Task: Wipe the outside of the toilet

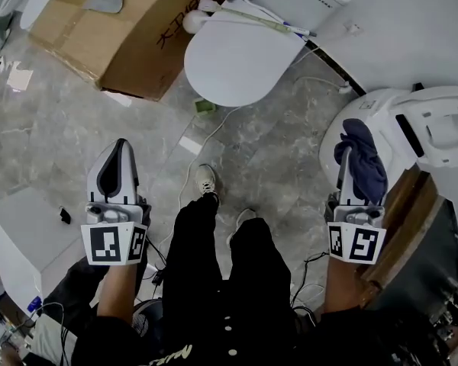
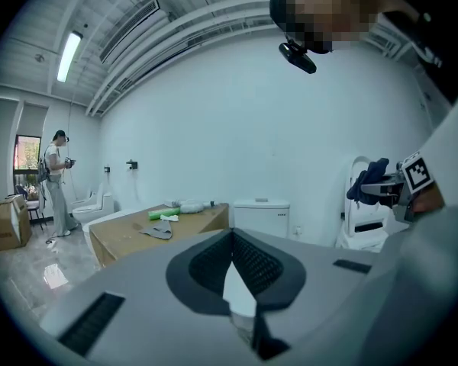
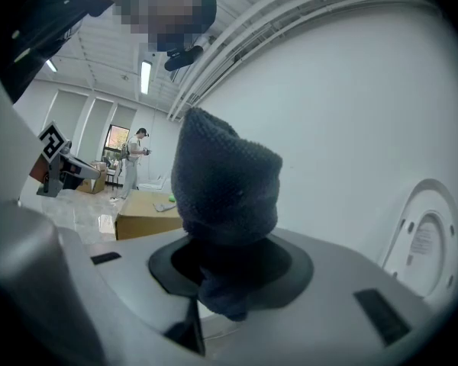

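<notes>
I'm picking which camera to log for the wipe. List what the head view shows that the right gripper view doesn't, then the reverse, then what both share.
Only the head view: the person's shoes on the grey floor, and a white cable trailing across it.
Only the right gripper view: a person standing far off near the windows, and a lit ceiling light.
Both: the dark blue cloth clamped in the right gripper, and the cardboard box.
</notes>
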Motion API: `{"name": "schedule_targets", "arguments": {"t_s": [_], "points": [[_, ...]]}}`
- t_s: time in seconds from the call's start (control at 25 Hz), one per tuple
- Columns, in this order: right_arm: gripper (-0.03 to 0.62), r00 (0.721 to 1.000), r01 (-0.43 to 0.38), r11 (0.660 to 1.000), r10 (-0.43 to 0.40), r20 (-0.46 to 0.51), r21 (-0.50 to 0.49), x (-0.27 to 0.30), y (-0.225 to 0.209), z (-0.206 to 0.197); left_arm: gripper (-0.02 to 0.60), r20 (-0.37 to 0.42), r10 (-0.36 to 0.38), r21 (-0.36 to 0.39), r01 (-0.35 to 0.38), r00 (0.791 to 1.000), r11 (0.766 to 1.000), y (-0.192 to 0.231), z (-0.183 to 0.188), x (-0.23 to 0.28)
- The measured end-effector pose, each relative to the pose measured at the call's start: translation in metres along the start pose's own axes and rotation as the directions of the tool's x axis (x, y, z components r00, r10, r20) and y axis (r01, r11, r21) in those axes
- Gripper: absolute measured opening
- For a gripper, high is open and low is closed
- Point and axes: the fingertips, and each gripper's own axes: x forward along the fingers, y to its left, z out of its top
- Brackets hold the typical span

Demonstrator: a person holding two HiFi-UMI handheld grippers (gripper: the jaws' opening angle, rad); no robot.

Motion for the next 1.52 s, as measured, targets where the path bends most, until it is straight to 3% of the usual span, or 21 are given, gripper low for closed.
{"name": "schedule_targets", "arguments": {"t_s": [0.36, 0.64, 1.0, 1.52], "points": [[0.118, 1.000, -0.021, 1.000, 0.021, -0.007, 0.018, -0.026, -0.007, 0.079, 0.010, -0.036, -0.045, -0.018, 0.044, 0.998, 0.999, -0.012, 0.064, -0.033], [0.120, 0.999, 0.024, 0.999, -0.025, 0.031, 0.041, -0.046, -0.025, 0.146, 0.010, -0.036, -0.018, -0.053, 0.016, 0.999, 0.998, -0.004, 0.111, -0.050], [0.120, 0.996, 0.049, 0.999, -0.050, 0.068, 0.014, -0.052, -0.035, 0.203, 0.011, 0.014, -0.060, -0.077, 0.061, 0.998, 0.995, -0.005, 0.171, -0.057], [0.120, 0.982, 0.138, 0.990, -0.142, 0.126, 0.037, -0.047, -0.042, 0.253, 0.011, 0.122, -0.007, -0.065, 0.015, 0.993, 0.998, 0.044, 0.225, -0.068]]}}
